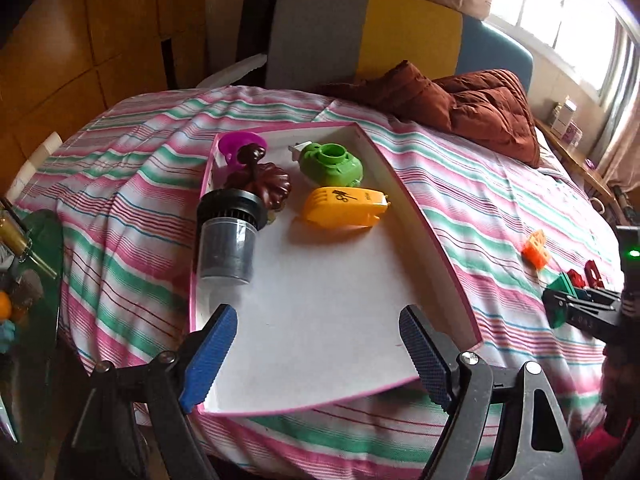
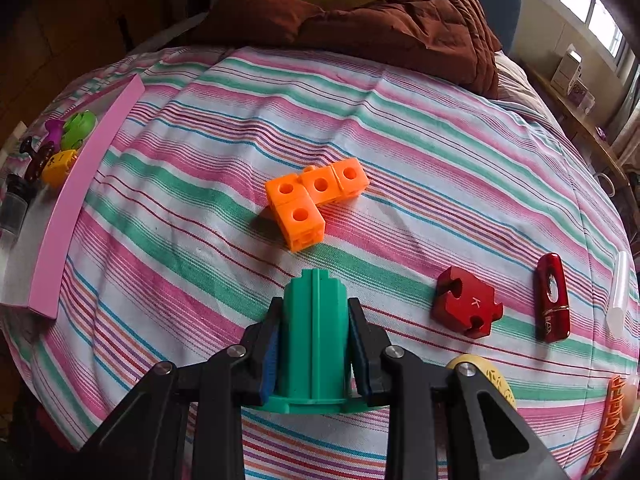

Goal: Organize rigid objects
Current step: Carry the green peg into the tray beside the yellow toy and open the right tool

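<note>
Right wrist view, right tool [image 2: 314,344] tilted steeply down, clamped on green spool [image 2: 314,332], left tool [image 1: 316,344] spread empty over tray [image 1: 420,208].

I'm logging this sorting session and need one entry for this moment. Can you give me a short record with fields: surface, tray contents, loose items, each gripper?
surface: striped cloth over a bed
tray: white tray with pink rim
tray contents: yellow piece, green piece, brown piece, purple piece, clear jar with black cap
loose items: orange cube block, red puzzle piece, red case
left gripper: open, empty, over the tray
right gripper: shut on green plastic piece
</note>
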A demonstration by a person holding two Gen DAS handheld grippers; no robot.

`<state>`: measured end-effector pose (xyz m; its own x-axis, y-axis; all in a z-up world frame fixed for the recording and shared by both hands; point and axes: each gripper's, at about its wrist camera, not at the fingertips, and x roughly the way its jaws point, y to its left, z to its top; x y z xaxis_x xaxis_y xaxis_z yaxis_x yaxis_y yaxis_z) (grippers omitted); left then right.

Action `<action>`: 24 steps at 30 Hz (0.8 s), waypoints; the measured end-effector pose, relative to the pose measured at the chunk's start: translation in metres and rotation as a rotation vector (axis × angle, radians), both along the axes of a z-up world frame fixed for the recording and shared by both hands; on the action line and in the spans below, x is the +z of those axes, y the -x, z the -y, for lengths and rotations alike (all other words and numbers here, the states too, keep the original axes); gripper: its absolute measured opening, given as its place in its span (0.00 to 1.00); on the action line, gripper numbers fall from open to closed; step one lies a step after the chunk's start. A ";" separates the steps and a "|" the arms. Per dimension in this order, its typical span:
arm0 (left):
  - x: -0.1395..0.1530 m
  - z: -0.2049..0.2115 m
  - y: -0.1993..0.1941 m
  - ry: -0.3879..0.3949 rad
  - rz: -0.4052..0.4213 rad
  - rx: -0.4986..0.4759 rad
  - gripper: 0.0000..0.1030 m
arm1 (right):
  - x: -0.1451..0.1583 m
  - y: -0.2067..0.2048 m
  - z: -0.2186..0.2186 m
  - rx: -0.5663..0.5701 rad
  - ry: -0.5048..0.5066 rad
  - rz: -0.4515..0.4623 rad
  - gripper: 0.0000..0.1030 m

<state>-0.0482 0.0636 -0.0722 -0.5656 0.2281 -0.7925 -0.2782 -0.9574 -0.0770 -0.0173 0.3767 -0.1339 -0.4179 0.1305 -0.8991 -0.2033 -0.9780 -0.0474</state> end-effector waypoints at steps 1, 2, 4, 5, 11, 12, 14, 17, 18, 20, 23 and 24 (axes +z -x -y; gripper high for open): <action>0.000 -0.002 -0.002 0.005 -0.002 -0.009 0.81 | 0.000 0.000 0.001 0.002 -0.006 -0.001 0.29; 0.000 -0.003 -0.005 0.006 -0.007 -0.013 0.81 | 0.000 0.000 0.001 0.005 -0.011 -0.002 0.28; 0.000 -0.005 -0.009 0.011 -0.012 -0.023 0.81 | 0.000 0.000 0.001 0.007 -0.015 -0.003 0.28; 0.000 -0.006 -0.011 0.013 -0.012 -0.028 0.81 | 0.000 0.000 0.002 0.007 -0.016 -0.003 0.28; 0.004 -0.008 -0.019 0.017 -0.034 -0.045 0.81 | 0.000 0.000 0.002 0.010 -0.020 -0.005 0.28; 0.005 -0.007 -0.021 0.016 -0.040 -0.047 0.81 | 0.000 0.000 0.002 0.009 -0.022 -0.005 0.28; 0.007 -0.006 -0.024 0.018 -0.055 -0.051 0.81 | 0.000 0.000 0.002 0.009 -0.025 -0.005 0.28; 0.009 -0.003 -0.026 0.011 -0.060 -0.056 0.81 | 0.000 -0.001 0.003 0.005 -0.030 -0.005 0.28; 0.010 -0.001 -0.027 0.008 -0.066 -0.057 0.81 | 0.000 0.000 0.004 0.006 -0.034 -0.003 0.28; 0.012 0.002 -0.029 0.006 -0.075 -0.054 0.81 | 0.000 0.000 0.005 0.003 -0.039 0.001 0.28; 0.012 0.009 -0.029 -0.002 -0.076 -0.040 0.81 | 0.001 -0.001 0.006 -0.015 -0.041 0.003 0.28; 0.012 0.011 -0.029 -0.002 -0.075 -0.036 0.81 | 0.001 -0.002 0.007 -0.019 -0.040 0.003 0.28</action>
